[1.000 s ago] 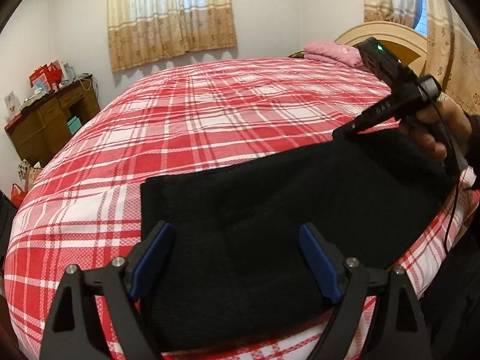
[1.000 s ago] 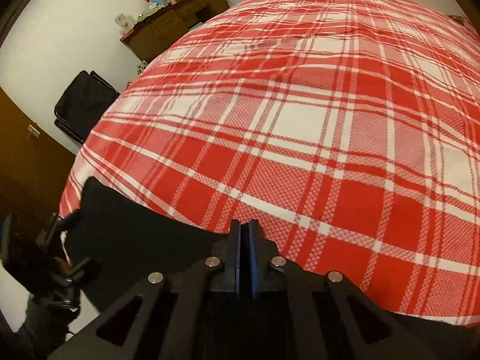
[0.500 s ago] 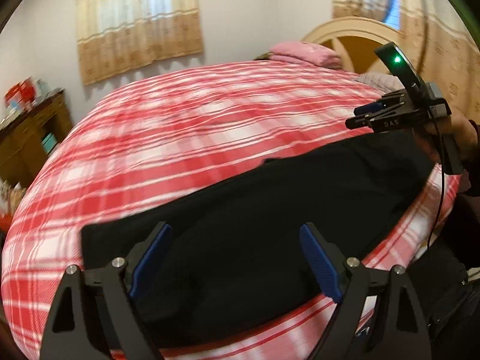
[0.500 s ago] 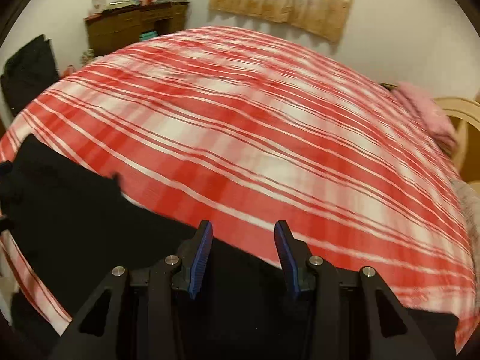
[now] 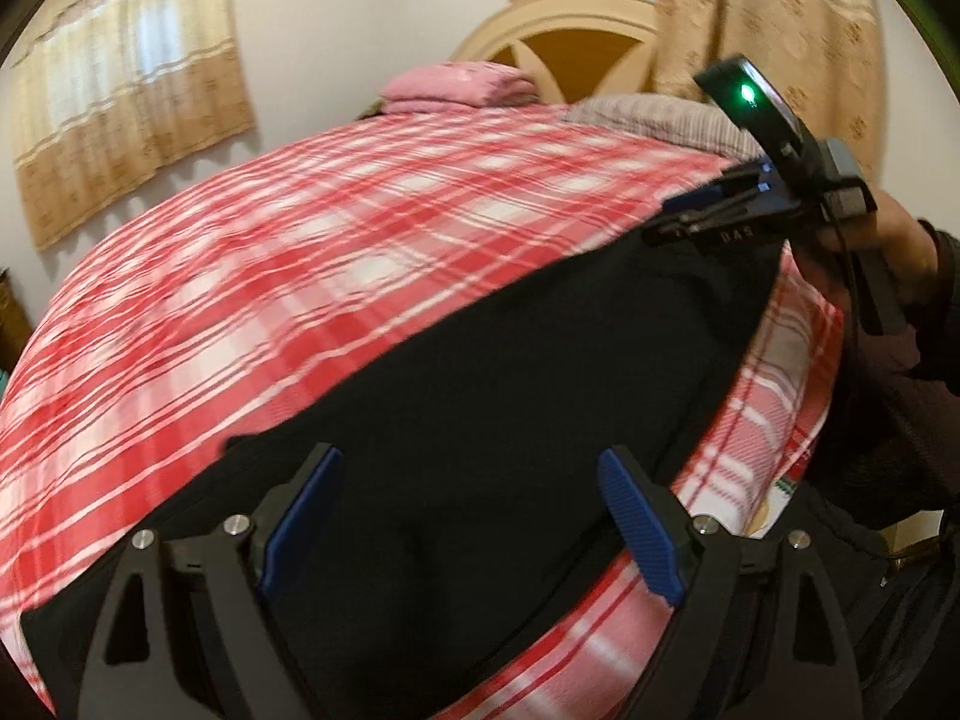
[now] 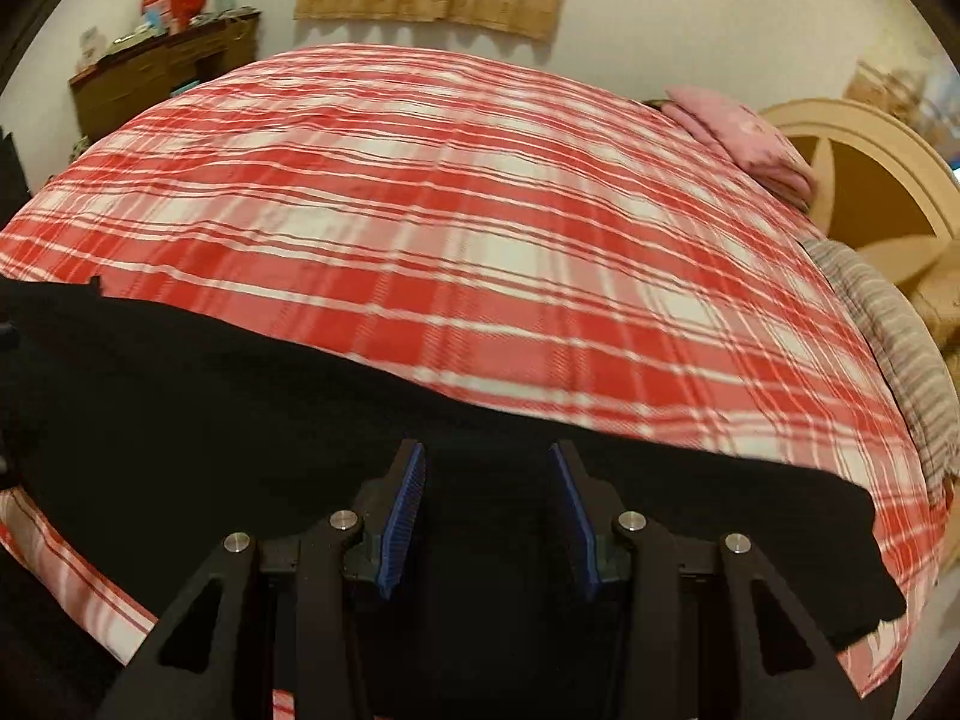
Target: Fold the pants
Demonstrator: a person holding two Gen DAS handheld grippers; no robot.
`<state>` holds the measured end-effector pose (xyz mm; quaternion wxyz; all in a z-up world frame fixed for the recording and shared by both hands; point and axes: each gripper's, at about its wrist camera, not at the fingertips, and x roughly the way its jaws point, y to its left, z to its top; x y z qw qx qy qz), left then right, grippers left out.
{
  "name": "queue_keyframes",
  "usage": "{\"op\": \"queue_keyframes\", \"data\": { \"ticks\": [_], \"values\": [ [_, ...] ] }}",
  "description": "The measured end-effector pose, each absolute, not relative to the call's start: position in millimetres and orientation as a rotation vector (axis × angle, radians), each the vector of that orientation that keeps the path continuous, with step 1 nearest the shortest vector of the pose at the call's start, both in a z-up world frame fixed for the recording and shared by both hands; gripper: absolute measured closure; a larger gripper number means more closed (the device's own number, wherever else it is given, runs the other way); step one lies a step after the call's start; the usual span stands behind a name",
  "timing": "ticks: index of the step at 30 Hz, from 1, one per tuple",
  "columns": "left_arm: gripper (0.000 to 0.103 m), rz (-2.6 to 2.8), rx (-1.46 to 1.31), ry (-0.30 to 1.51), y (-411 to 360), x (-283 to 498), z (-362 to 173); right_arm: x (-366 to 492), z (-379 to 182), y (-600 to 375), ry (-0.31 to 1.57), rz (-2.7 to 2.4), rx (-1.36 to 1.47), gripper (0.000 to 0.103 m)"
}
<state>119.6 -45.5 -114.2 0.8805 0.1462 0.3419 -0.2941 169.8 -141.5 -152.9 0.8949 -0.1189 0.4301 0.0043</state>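
Two tools hang over the black pants [image 5: 480, 396], which lie flat in a long strip along the near edge of the bed [image 5: 336, 252], on its red-and-white plaid cover. Left tool [image 5: 474, 516]: jaws spread wide, nothing between its blue pads [image 5: 639, 528], with the cloth below them. Right tool [image 6: 487, 510]: jaws partly apart, holding nothing, poised over the far edge of the pants; in the left view it shows at the right end of the strip, gripped by a hand [image 5: 900, 252]. A pink pillow [image 6: 750, 138] sits by the headboard [image 6: 870, 180] at the far right. Curtains [image 5: 120, 90] hang on the far wall.
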Motion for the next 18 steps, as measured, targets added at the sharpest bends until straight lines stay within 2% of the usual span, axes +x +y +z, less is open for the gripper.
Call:
{"op": "queue_keyframes", "data": {
  "ticks": [9, 18],
  "values": [
    [0.013, -0.704, 0.364, 0.757, -101, 114, -125, 161, -163, -177, 0.900, -0.023, -0.198, 0.058],
    [0.013, -0.696, 0.378, 0.809, -118, 124, -142, 163, -176, -193, 0.933, -0.030, -0.165, 0.058]
  ]
}}
